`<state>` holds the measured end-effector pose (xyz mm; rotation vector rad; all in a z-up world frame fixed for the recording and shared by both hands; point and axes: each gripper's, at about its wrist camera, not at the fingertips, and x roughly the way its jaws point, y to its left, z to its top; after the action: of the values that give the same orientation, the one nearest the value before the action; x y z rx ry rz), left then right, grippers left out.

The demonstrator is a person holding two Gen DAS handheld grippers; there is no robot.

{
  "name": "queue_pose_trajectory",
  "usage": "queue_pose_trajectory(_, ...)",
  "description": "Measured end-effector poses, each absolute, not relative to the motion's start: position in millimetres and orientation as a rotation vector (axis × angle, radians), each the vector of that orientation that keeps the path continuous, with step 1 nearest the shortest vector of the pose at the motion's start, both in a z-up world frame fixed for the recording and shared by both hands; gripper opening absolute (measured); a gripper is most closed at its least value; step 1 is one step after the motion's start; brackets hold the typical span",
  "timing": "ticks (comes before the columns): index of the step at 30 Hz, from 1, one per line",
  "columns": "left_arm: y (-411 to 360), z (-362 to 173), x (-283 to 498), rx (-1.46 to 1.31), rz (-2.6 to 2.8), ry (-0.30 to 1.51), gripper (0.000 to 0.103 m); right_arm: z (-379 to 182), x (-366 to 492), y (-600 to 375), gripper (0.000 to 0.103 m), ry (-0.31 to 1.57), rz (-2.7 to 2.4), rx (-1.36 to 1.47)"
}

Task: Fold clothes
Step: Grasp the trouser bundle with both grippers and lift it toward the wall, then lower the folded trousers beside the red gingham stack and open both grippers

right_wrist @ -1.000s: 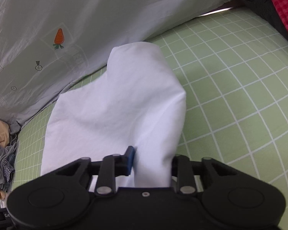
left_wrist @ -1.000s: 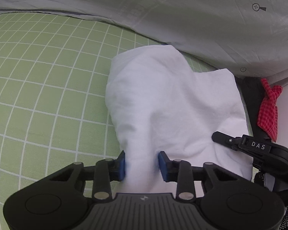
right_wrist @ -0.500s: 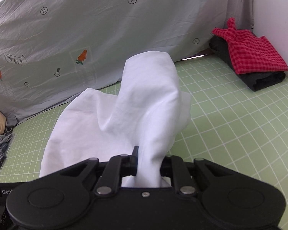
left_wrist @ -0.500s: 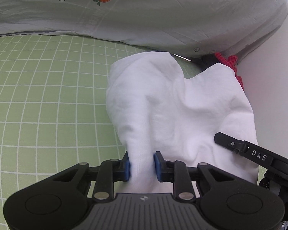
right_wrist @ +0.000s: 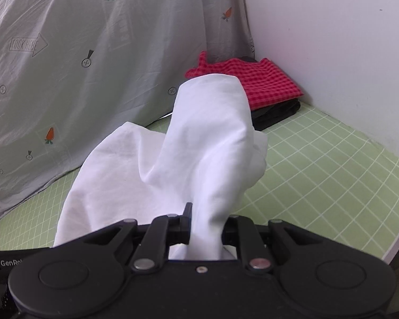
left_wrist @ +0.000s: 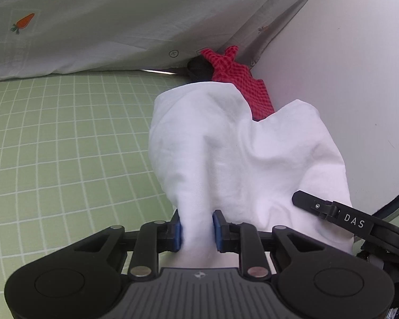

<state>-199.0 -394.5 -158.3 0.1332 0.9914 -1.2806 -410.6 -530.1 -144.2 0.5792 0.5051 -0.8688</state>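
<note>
Both tongs, left tongs (left_wrist: 196, 228) and right tongs (right_wrist: 206, 226), pinch the white garment (left_wrist: 226, 154), which hangs bunched above the green grid mat (left_wrist: 66, 146). Keep both pinches firm and level, and lower it evenly beside the red checked cloth (right_wrist: 252, 79).

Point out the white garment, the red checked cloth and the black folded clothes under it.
white garment (right_wrist: 207, 143), right wrist view, on its raised fold.
red checked cloth (right_wrist: 268, 85), right wrist view, on its flat top.
black folded clothes (right_wrist: 276, 113), right wrist view, on the front edge below the red cloth.
</note>
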Motion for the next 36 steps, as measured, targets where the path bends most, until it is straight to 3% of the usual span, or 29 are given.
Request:
queue_pose_trajectory(9,-553.6,-116.0,-259.0,0.012,-1.292,0.855,0.023,-104.6,-457.6,-686.3,0.013,0.396,-0.822,0.416)
queue_pose_trajectory(17,-670.3,-92.5,-218.8,-0.05,-1.253,0.722,0.024,-68.0,-402.2,-805.5,0.014,0.282,-0.776,0.29)
queue_pose_trajectory(19,-699.2,-102.5,-195.0,-0.048,-1.214,0.716,0.029,-70.5,-371.0,-825.4,0.015,0.273,-0.761,0.243)
queue_pose_trajectory(21,-727.1,-125.0,-164.8,-0.026,-1.103,0.743,0.033,-84.6,-336.3,-845.5,0.028,0.309,-0.786,0.179)
queue_pose_trajectory(22,-735.3,-136.7,-154.1,-0.007,-1.052,0.767,0.033,-99.8,-319.2,-854.5,0.044,0.351,-0.814,0.147)
queue_pose_trajectory(23,-743.1,-148.5,-143.5,0.011,-1.004,0.791,0.033,-115.9,-302.2,-863.3,0.051,0.395,-0.844,0.116)
queue_pose_trajectory(24,-747.6,-161.3,-134.7,0.029,-0.979,0.816,0.033,-132.0,-285.1,-872.2,0.057,0.439,-0.873,0.084)
queue_pose_trajectory(26,-754.7,-182.0,-123.2,0.052,-0.96,0.847,0.034,-164.1,-251.0,-889.8,0.056,0.528,-0.931,0.02)
queue_pose_trajectory(28,-755.2,-198.1,-119.4,0.054,-0.967,0.852,0.053,-188.3,-237.3,-894.3,0.056,0.568,-0.941,0.027)
queue_pose_trajectory(30,-755.5,-208.7,-116.9,0.066,-0.964,0.86,0.057,-209.8,-236.7,-898.9,0.056,0.585,-0.926,0.082)
queue_pose_trajectory(33,-746.0,-211.3,-116.7,0.052,-0.953,0.863,0.072,-222.9,-239.0,-895.3,0.057,0.578,-0.927,0.084)
queue_pose_trajectory(36,-737.7,-206.4,-115.3,0.052,-0.962,0.866,0.072,-217.9,-246.0,-890.0,0.059,0.598,-0.925,0.069)
